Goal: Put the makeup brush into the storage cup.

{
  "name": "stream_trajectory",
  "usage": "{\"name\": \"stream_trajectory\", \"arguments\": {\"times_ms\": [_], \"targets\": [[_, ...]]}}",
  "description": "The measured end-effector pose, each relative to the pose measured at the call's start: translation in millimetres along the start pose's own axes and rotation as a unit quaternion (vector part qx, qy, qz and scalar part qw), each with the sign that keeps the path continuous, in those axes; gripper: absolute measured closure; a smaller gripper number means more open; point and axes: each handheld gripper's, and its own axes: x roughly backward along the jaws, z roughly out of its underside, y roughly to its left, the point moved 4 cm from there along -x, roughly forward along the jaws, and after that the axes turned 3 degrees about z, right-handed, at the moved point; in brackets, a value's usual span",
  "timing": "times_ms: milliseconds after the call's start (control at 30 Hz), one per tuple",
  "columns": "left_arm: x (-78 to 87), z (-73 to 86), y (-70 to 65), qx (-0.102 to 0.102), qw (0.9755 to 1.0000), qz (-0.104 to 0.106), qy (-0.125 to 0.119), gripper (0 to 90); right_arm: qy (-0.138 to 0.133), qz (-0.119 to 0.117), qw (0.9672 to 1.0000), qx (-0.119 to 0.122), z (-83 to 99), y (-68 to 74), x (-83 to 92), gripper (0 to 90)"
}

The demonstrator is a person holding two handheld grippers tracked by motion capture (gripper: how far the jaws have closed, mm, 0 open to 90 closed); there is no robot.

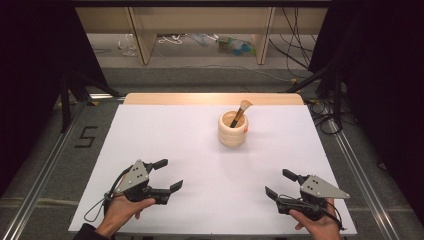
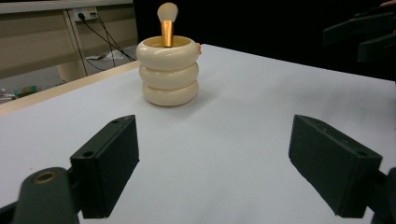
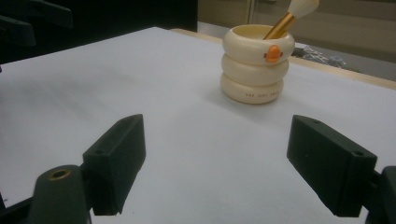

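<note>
Brush (image 1: 243,111) in cup (image 1: 232,131) (centre-back of table (image 1: 165,145)).

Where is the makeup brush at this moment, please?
The makeup brush stands bristles-up in the cream ringed holder, in the far half of the white table, right of centre in the high view, well beyond both tools.

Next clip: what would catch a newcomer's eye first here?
A cream ringed holder stands alone past the middle of the white table, with a makeup brush leaning out of it, bristles up. At the near edge, the left gripper and right gripper rest in the person's hands, jaws wide open, both angled toward the holder.
</note>
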Motion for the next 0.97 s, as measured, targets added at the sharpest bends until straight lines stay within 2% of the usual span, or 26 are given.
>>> {"name": "stream_trajectory", "arguments": {"times_ms": [67, 167, 333, 367, 600, 700, 733, 967], "targets": [[0.8, 0.9, -2.0, 0.001, 1.0000, 0.006, -0.001, 16.1, 0.000, -0.001, 1.0000, -0.001, 0.0, 0.1, -0.2, 20.3], [3.4, 1.2, -3.3, -0.002, 1.0000, 0.004, 0.001, 16.1, -0.006, -0.002, 1.0000, -0.004, 0.0, 0.6, -1.5, 20.3], [6.3, 1.2, -1.5, 0.000, 0.9999, -0.011, -0.003, 16.0, -0.004, -0.001, 1.0000, -0.002, -0.1, 0.5, -1.1, 20.3], [6.5, 1.5, -1.2, 0.000, 0.9999, -0.012, -0.002, 16.0, -0.012, -0.002, 0.9999, -0.004, -0.3, 0.7, -2.3, 20.3], [6.4, 3.3, -1.1, 0.002, 0.9999, -0.011, -0.001, 16.0, -0.012, 0.003, 0.9999, -0.007, 0.1, 0.3, -2.6, 20.3], [6.2, 3.1, -0.8, 0.003, 0.9999, -0.010, -0.002, 16.1, -0.018, 0.005, 0.9998, 0.001, -0.4, -0.8, -3.2, 20.3], [6.2, 3.1, -0.8, 0.002, 0.9999, -0.010, -0.002, 16.0, -0.012, 0.003, 0.9999, -0.006, 0.1, 0.3, -2.7, 20.3], [5.7, 2.6, -0.5, 0.000, 0.9999, -0.011, -0.002, 16.0, -0.012, 0.003, 0.9999, -0.006, 0.5, -0.2, -2.7, 20.3]]}}
